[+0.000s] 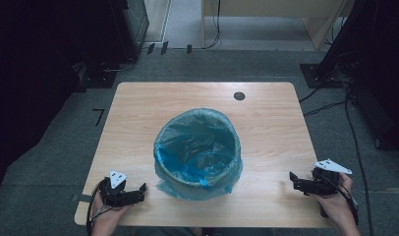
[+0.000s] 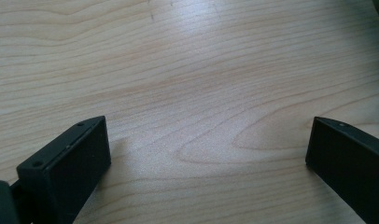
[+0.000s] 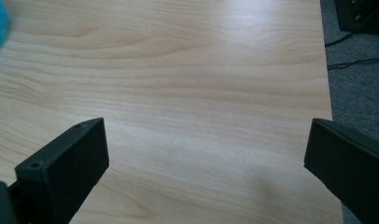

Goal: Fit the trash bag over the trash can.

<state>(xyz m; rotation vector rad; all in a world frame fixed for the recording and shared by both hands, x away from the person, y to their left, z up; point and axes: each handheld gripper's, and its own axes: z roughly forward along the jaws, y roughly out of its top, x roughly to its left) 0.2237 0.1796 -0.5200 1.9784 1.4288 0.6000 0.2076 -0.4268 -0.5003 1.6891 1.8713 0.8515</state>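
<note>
A pale wooden table (image 1: 138,123) stands on grey carpet in a dim room, cables trailing over the floor and a round dark grommet (image 1: 239,96) near the far edge. The room's left side is lost in darkness. At the table's centre sits a round bin (image 1: 197,184) lined with a crinkled blue bag (image 1: 197,147), its plastic folded over the rim. The left gripper (image 1: 138,189) and right gripper (image 1: 295,179) rest near the front corners, well apart from the bin, jaws spread wide and holding nothing.
</note>
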